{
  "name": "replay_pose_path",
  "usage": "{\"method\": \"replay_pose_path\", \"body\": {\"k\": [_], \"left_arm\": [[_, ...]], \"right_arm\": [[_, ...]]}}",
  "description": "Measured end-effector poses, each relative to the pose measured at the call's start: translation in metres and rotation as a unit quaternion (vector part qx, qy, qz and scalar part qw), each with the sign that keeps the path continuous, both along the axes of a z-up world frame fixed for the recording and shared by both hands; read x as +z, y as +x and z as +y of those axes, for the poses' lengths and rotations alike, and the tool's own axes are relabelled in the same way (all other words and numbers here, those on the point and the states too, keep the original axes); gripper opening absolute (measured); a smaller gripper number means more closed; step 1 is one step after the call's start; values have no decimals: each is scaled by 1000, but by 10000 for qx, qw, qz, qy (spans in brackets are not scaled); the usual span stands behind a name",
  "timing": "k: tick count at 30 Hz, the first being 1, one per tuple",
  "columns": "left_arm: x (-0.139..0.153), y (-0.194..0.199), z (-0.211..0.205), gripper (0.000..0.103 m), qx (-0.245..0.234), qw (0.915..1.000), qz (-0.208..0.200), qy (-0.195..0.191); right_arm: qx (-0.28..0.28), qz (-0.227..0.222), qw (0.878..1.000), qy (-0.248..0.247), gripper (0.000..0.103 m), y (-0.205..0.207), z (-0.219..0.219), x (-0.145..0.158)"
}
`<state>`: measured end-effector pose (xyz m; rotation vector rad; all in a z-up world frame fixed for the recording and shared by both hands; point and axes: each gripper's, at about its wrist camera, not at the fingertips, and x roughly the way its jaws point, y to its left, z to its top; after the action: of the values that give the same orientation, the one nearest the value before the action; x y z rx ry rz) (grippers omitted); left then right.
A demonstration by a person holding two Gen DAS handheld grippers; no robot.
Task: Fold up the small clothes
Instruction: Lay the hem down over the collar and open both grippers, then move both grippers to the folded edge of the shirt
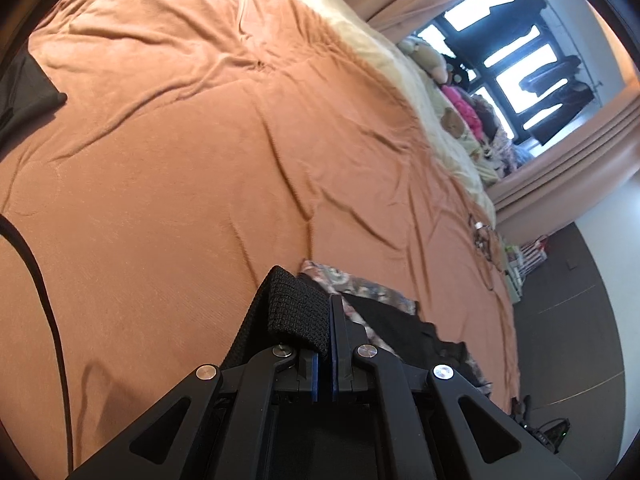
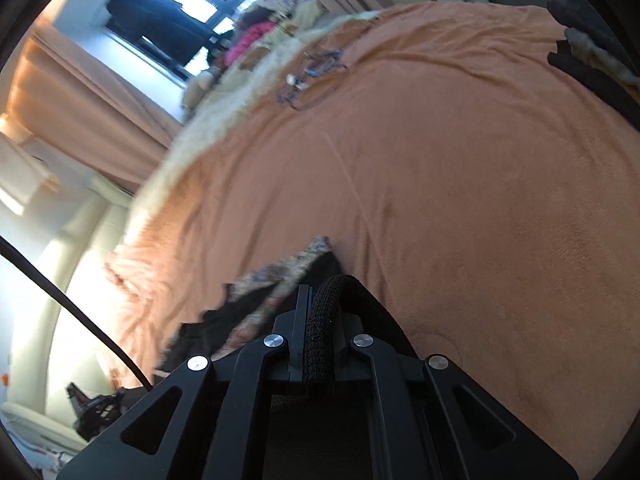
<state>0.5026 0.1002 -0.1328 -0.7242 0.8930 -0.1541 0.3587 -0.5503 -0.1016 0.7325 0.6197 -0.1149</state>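
A small garment of black knit with a floral-patterned part (image 1: 360,292) hangs between both grippers above the orange bedspread (image 1: 180,152). My left gripper (image 1: 330,316) is shut on the garment's black ribbed band (image 1: 298,312), which folds over the left finger. In the right wrist view my right gripper (image 2: 320,304) is shut on the same black band (image 2: 324,320), and the floral cloth (image 2: 288,268) trails off to the left of it. The rest of the garment lies under the grippers, out of sight.
A dark garment (image 1: 24,96) lies at the bed's left edge, and a pile of dark clothes (image 2: 588,52) at the far right. Tangled cords (image 2: 308,76) rest near the cream blanket (image 1: 384,52). A black cable (image 1: 44,304) crosses the spread. Curtains (image 2: 92,92) and a window stand beyond.
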Motion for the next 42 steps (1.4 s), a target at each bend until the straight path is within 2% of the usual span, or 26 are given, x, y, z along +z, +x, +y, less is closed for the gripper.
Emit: {"method": "replay_pose_path", "body": {"k": [4, 5, 6, 7, 8, 9, 11, 16, 19, 24, 28, 30, 31, 32, 33, 37, 39, 42], "left_arm": [[-13, 11, -1, 7, -138, 9995, 300, 20], [-12, 11, -2, 13, -176, 9994, 296, 31], [-10, 9, -2, 24, -226, 9993, 274, 94], [-7, 8, -2, 32, -240, 9992, 251, 198], [-3, 5, -1, 47, -244, 9989, 204, 347], [0, 4, 0, 59, -263, 9983, 162, 490], [4, 0, 3, 64, -369, 9966, 155, 714], [0, -5, 1, 64, -939, 9868, 419, 1251], [-7, -11, -6, 64, -1345, 9763, 537, 1608], [-25, -17, -16, 64, -1774, 9632, 741, 1880], [-38, -16, -24, 64, -1990, 9510, 913, 2184], [-42, -15, -28, 64, -2088, 9460, 943, 2294], [-44, -14, -29, 64, -2123, 9439, 938, 2349], [-45, -12, -29, 64, -2139, 9426, 922, 2391], [-45, -11, -30, 64, -2139, 9422, 909, 2415], [-45, -7, -32, 64, -2129, 9420, 852, 2450], [-44, -7, -34, 64, -2134, 9415, 831, 2473], [-44, -8, -34, 64, -2171, 9402, 808, 2499]], "right_arm": [[30, 48, 9999, -146, 10, 5, 11, 15], [56, 51, 9996, -287, 19, 2, 14, 21], [77, 94, 9991, -410, 26, 2, 17, 23], [112, 156, 9984, -530, 42, 0, 20, 27], [131, 228, 9972, -706, 60, -4, 24, 32], [140, 261, 9963, -809, 64, -8, 23, 32], [206, 450, 9927, -1102, 64, -12, 28, 36], [475, 935, 9847, -1390, 64, -6, 37, 40], [701, 1108, 9789, -1570, 64, -8, 41, 44], [1098, 1420, 9638, -1970, 64, -12, 54, 49], [1431, 1385, 9590, -2017, 64, -14, 59, 57], [1517, 1150, 9637, -1869, 64, -24, 55, 67], [1492, 1016, 9675, -1771, 69, -30, 52, 72], [1373, 849, 9726, -1672, 78, -37, 47, 80], [1283, 760, 9753, -1632, 81, -41, 43, 84], [1032, 581, 9819, -1481, 82, -55, 29, 94], [1025, 621, 9805, -1559, 82, -61, 31, 91], [1288, 947, 9681, -1927, 82, -69, 46, 84]]}}
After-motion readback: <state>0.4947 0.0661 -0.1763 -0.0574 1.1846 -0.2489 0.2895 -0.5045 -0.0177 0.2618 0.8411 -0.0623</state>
